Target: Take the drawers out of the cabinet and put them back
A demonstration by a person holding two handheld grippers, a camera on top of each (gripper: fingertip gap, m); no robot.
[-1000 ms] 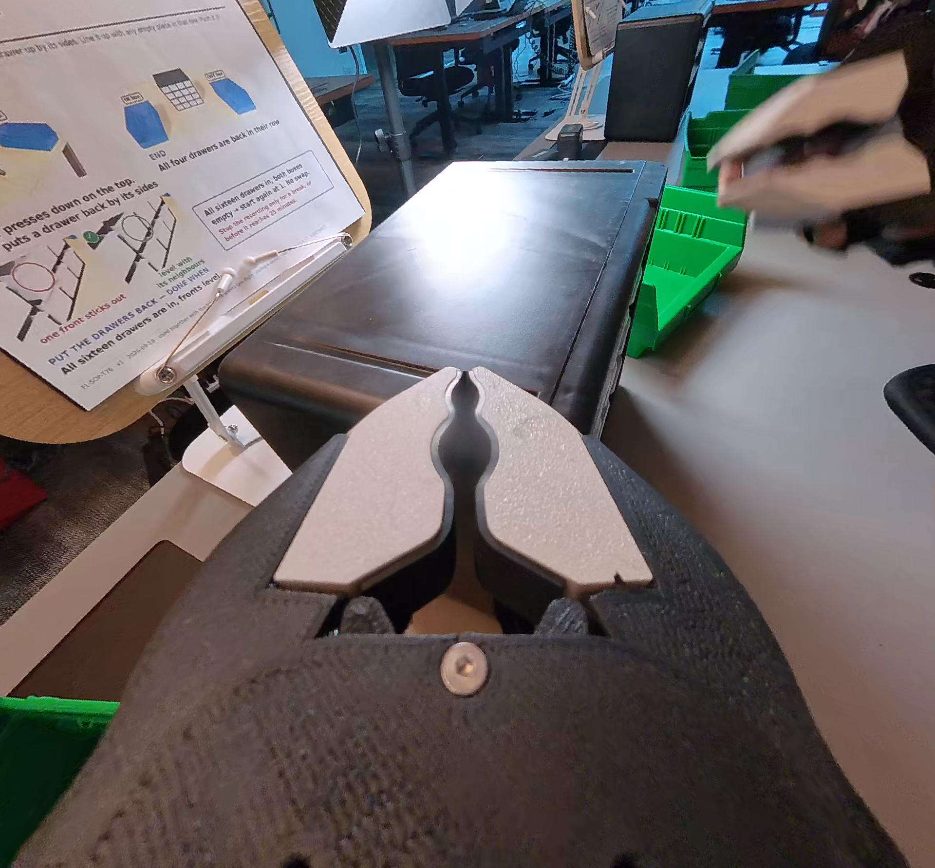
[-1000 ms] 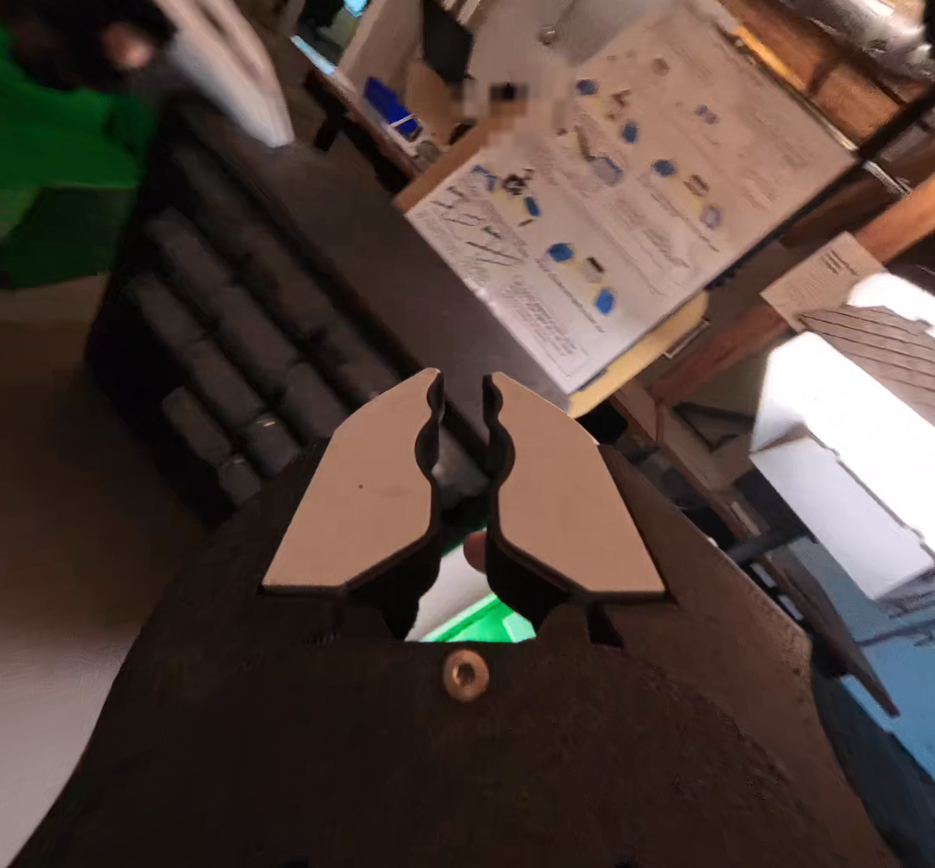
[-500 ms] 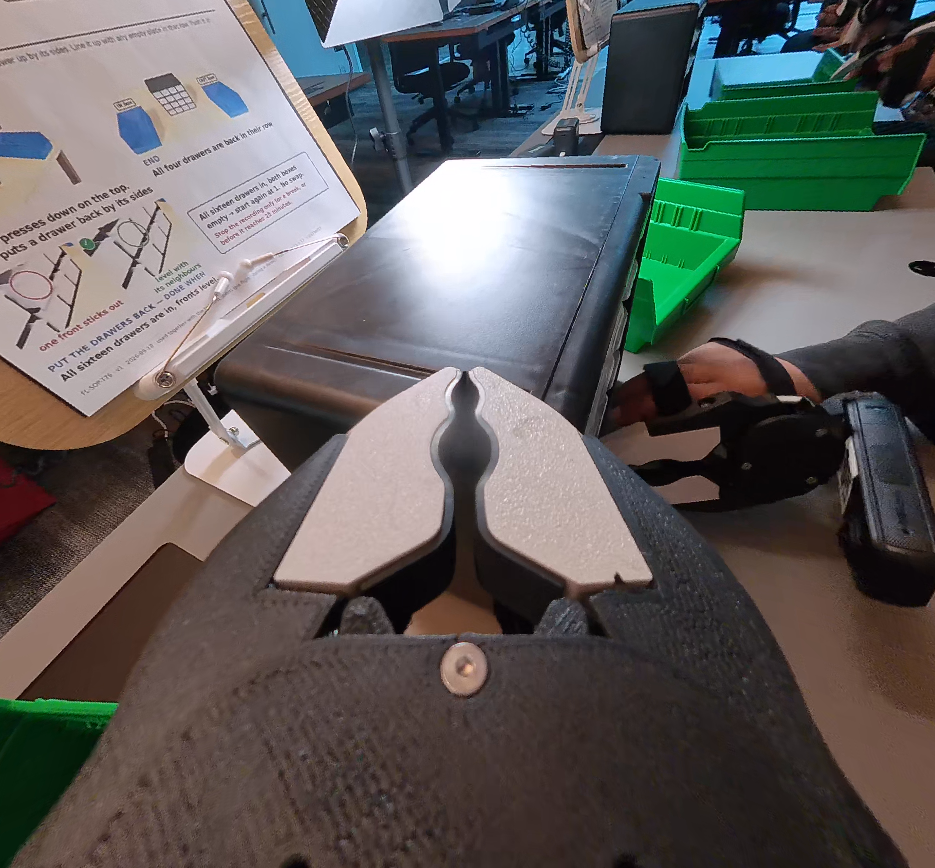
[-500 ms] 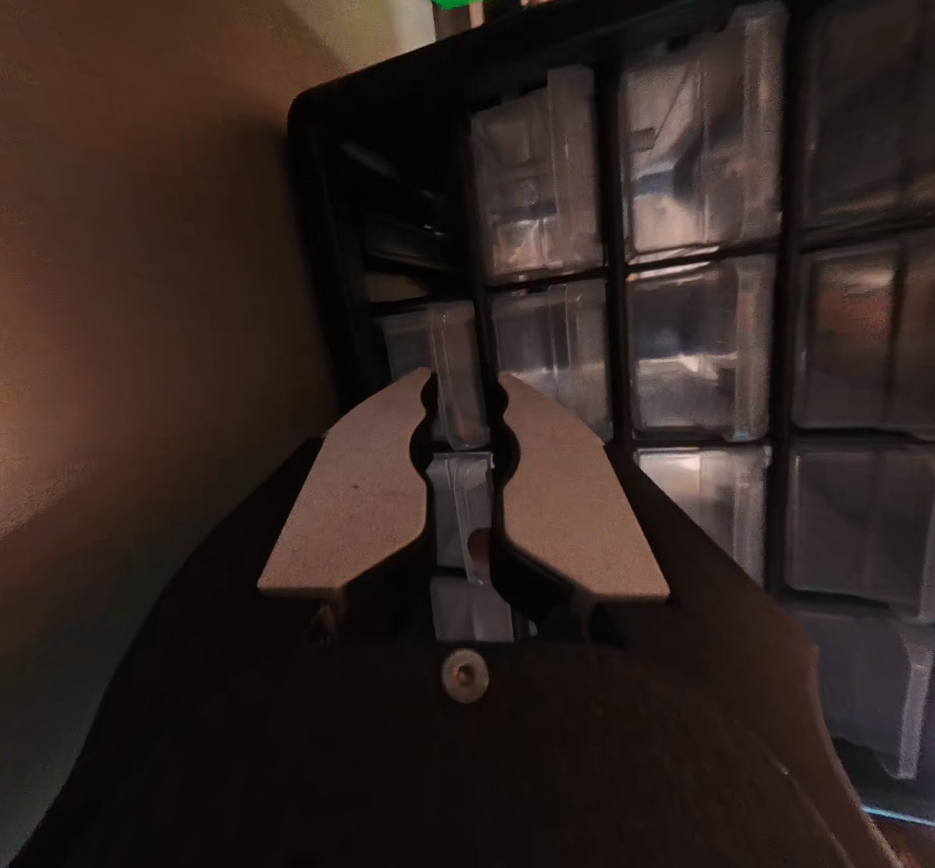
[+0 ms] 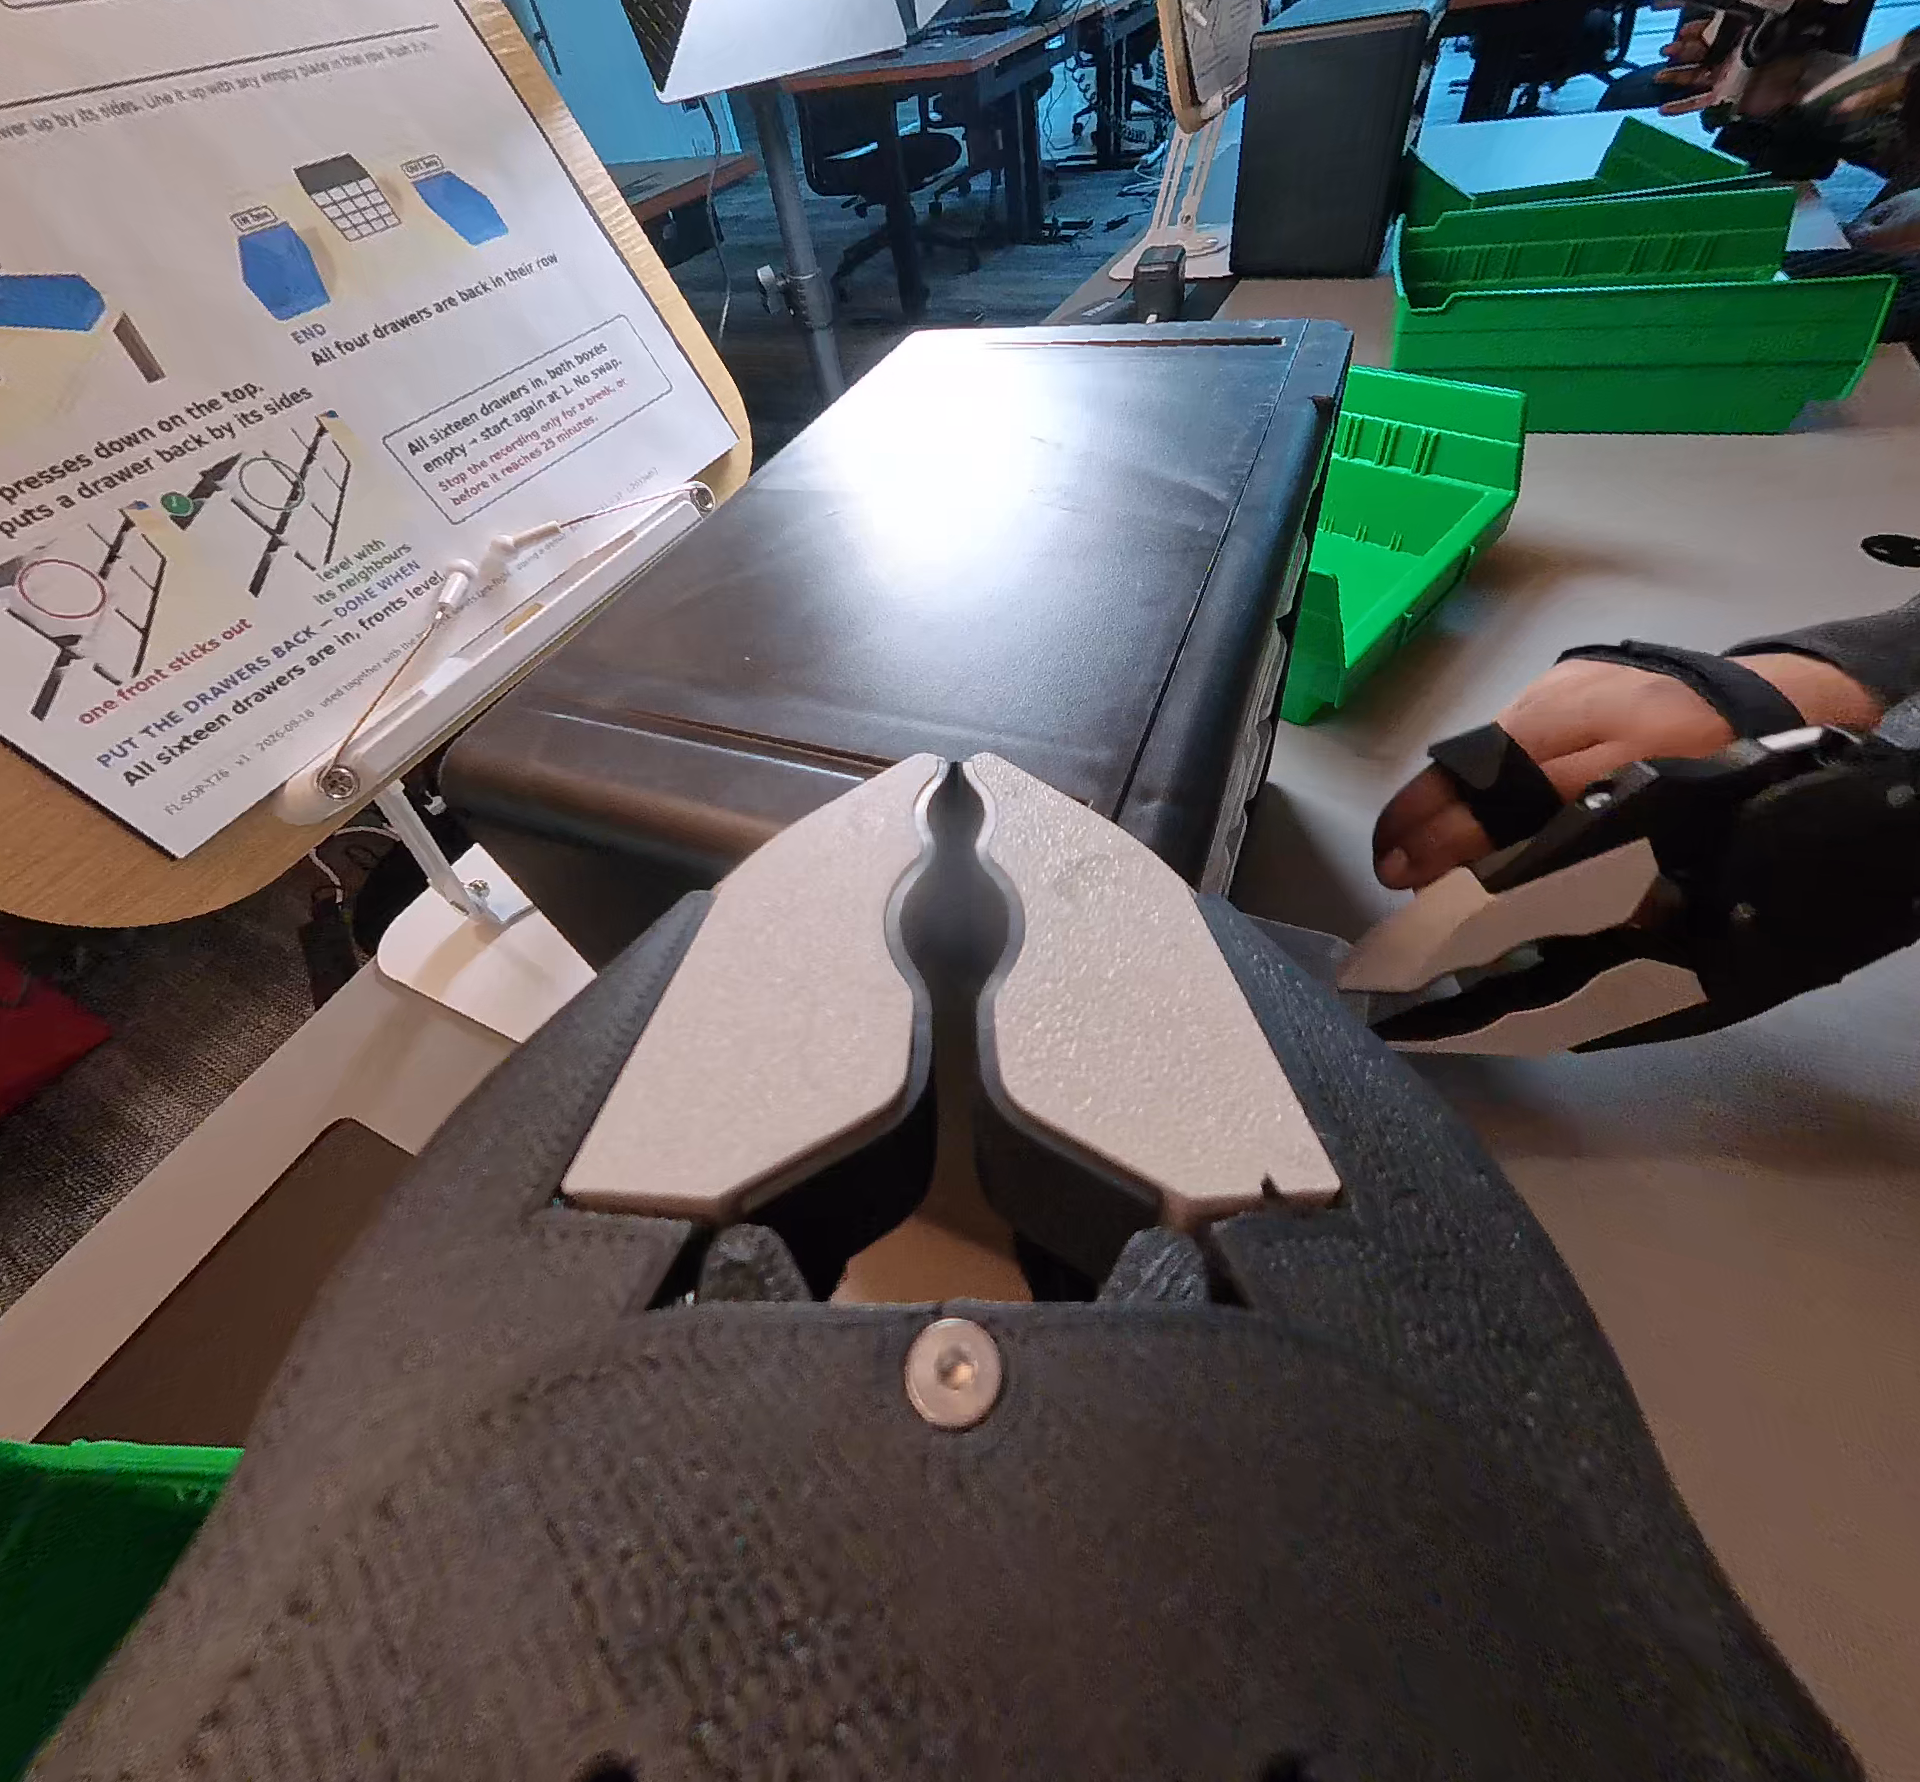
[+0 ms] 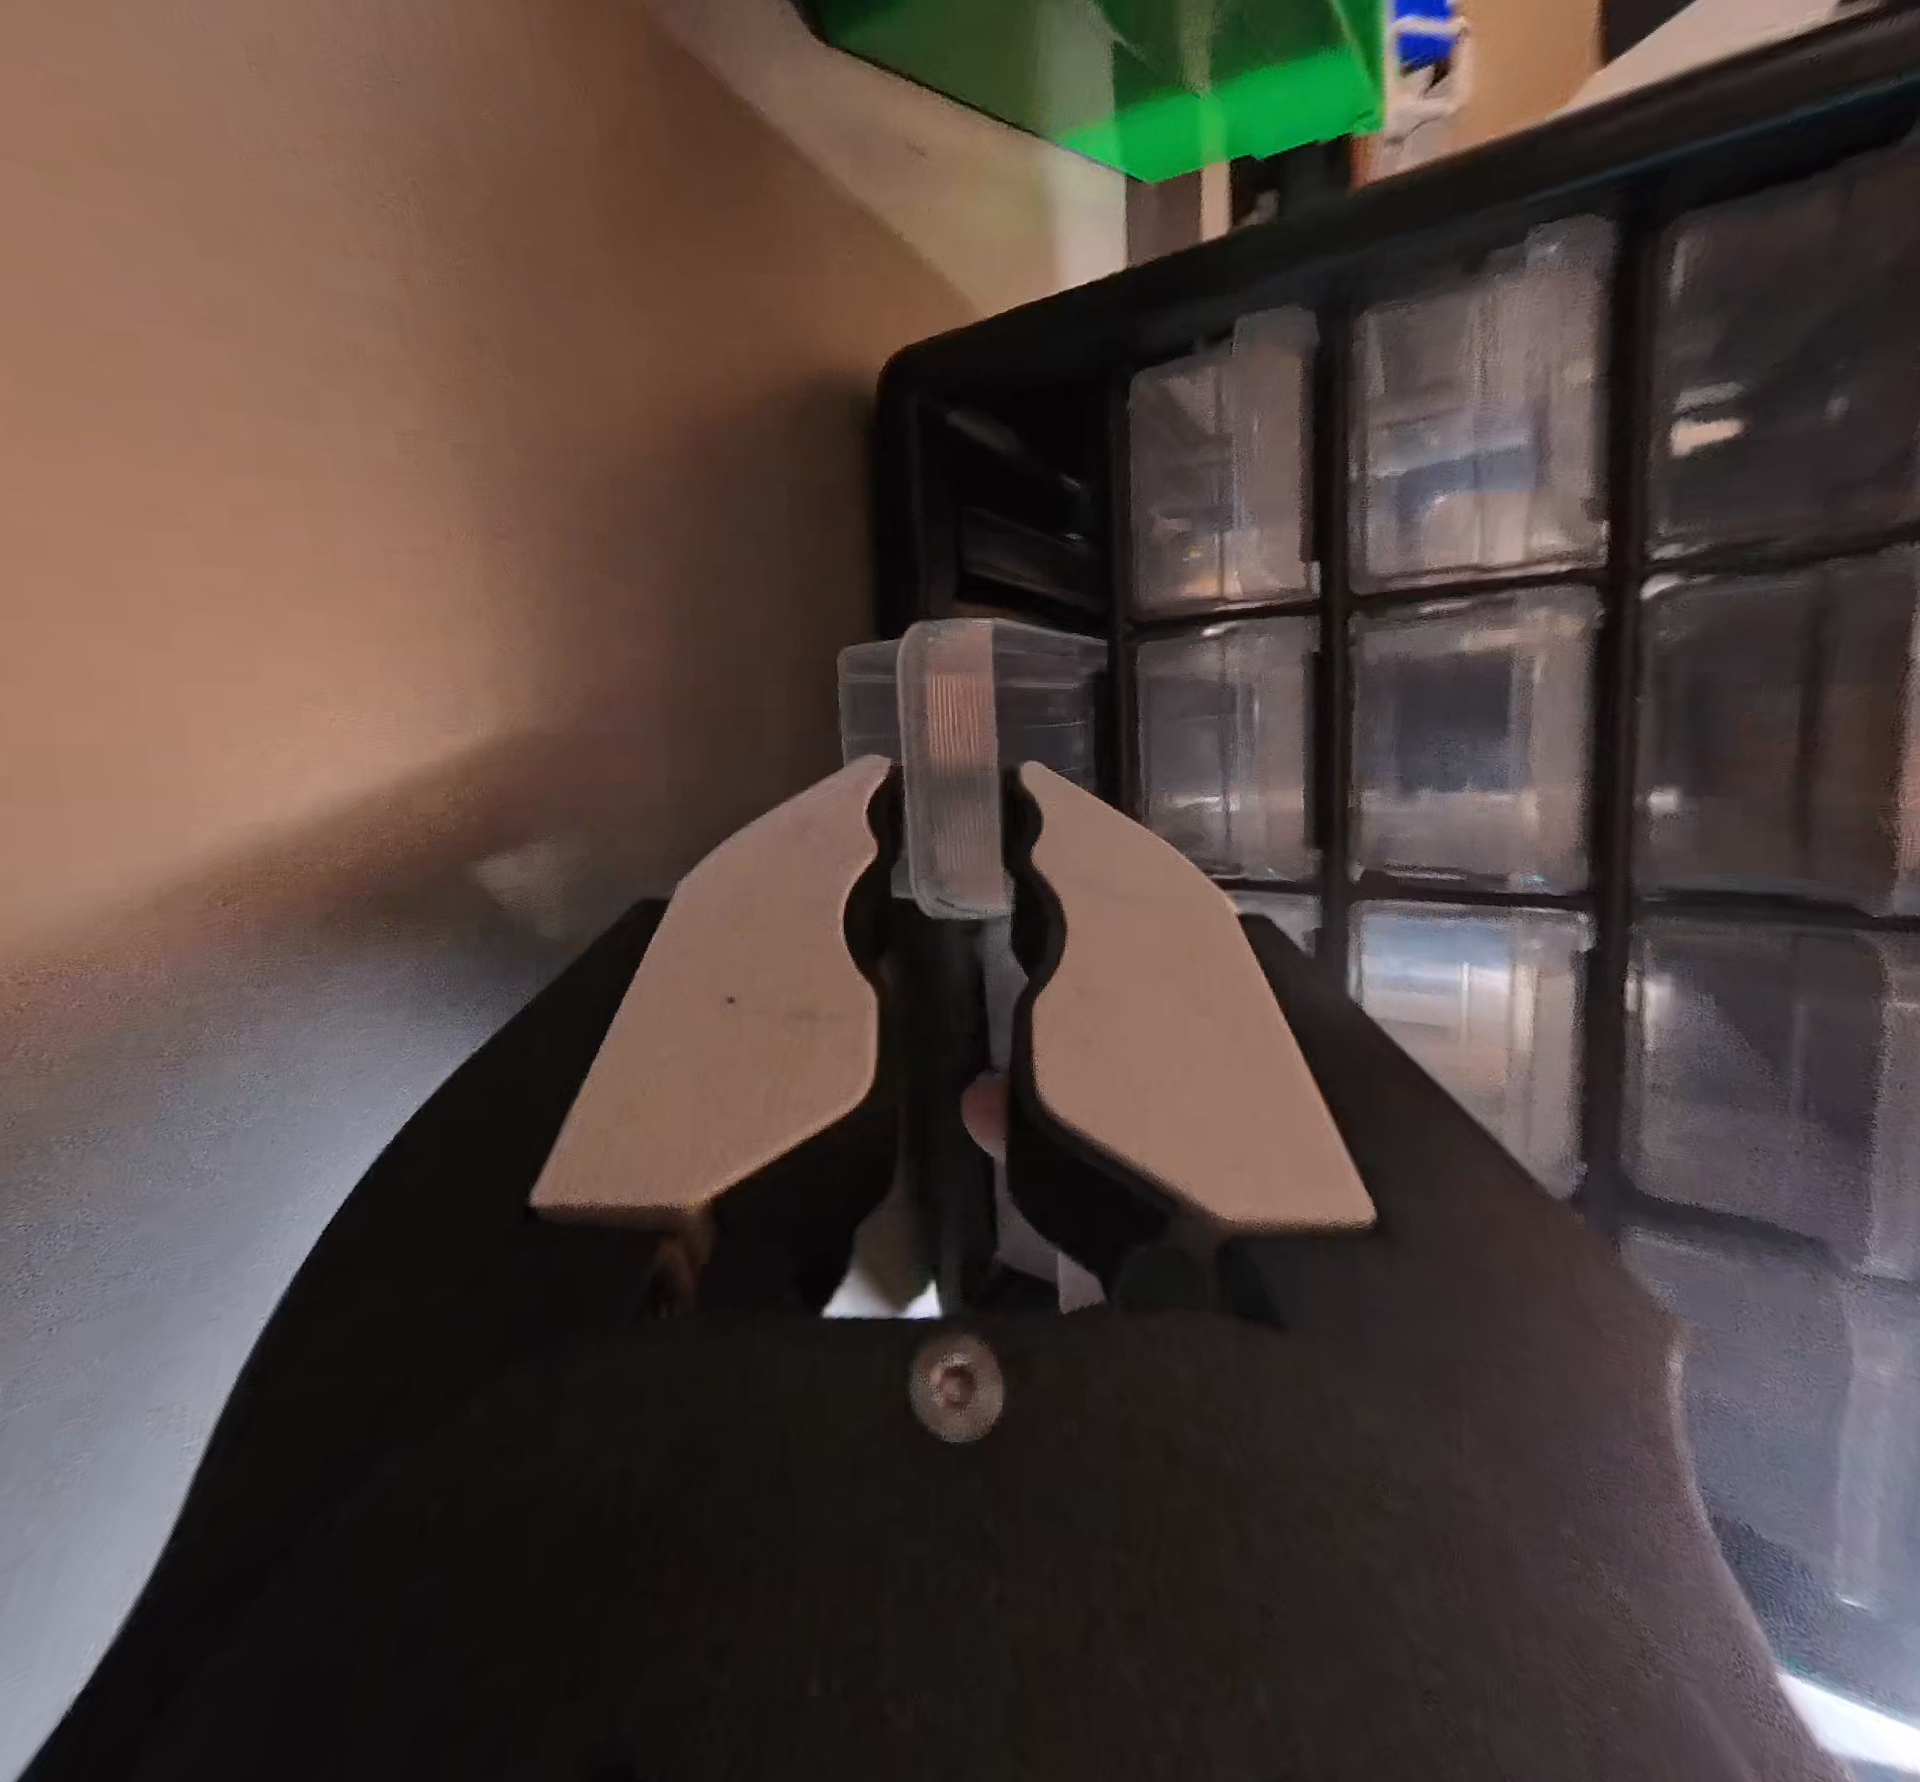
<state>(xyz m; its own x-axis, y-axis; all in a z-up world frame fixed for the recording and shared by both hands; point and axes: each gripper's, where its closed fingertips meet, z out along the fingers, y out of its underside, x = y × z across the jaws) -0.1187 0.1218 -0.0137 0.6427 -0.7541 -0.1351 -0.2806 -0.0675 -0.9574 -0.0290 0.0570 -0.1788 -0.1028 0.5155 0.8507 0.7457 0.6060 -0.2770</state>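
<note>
The black drawer cabinet [image 5: 987, 527] stands on the table, and I see its top in the left wrist view. My left gripper [image 5: 954, 771] is shut and empty, just over the cabinet's near top edge. The right wrist view is rolled sideways and shows the cabinet front [image 6: 1621, 589] with several clear drawers. My right gripper [image 6: 954, 776] is shut on the handle tab of a clear drawer [image 6: 966, 693] in the edge column, which sticks part-way out. The slot beside it [image 6: 1018, 506] is empty. The right gripper also shows in the left wrist view [image 5: 1361, 1005], at the cabinet's front.
A small green bin [image 5: 1392, 537] sits beside the cabinet, with larger stacked green bins [image 5: 1621, 319] behind it. Another green bin [image 5: 62, 1576] is at the lower left. An instruction board [image 5: 291, 298] stands left of the cabinet. A green bin [image 6: 1122, 18] shows beyond the cabinet.
My right gripper swung down to the cabinet front, closed on a drawer's handle and drew the drawer part-way out. My left gripper has not moved.
</note>
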